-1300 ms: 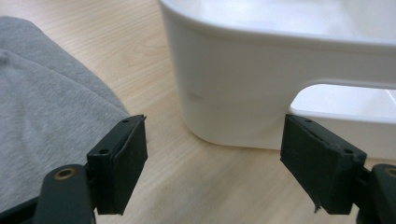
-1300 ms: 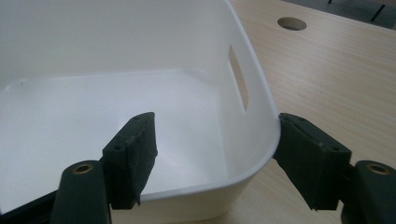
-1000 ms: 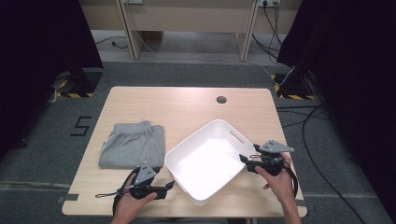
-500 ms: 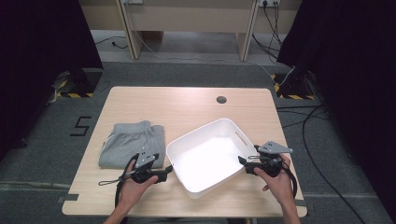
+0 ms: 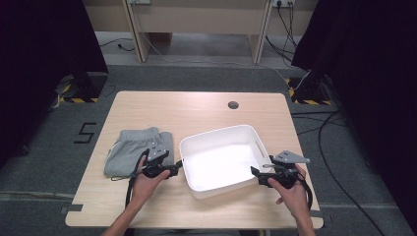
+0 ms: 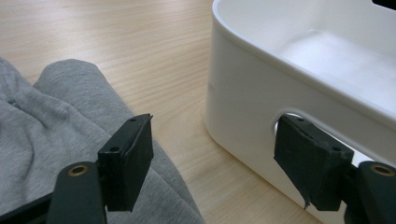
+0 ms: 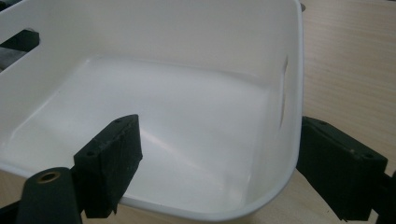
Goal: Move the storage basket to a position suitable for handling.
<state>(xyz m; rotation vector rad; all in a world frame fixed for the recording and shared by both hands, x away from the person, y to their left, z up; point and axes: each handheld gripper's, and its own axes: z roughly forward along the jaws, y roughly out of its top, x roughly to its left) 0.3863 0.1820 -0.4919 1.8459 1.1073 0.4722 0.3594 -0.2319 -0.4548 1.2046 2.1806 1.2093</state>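
Observation:
A white plastic bin (image 5: 219, 161) sits on the wooden table, right of centre, nearly square to its edges. A folded grey garment (image 5: 130, 150) lies to its left. My left gripper (image 5: 173, 169) is open between them; in the left gripper view one jaw hangs over the garment (image 6: 46, 121) and the other sits at the handle slot in the bin wall (image 6: 243, 88). My right gripper (image 5: 255, 173) is open at the bin's near right corner. In the right gripper view (image 7: 219, 158) it straddles the bin rim (image 7: 294, 93), one jaw inside and one outside.
The table (image 5: 196, 110) has a round cable hole (image 5: 233, 104) at the back. Bare wood lies behind the bin and along the front edge. Cables (image 5: 339, 147) trail on the floor to the right, and desk legs stand beyond the far edge.
The bin has turned from a diagonal stance to nearly square with the table. My left gripper has moved away from the front edge up to the bin's left wall. The right gripper stays at the bin's right side.

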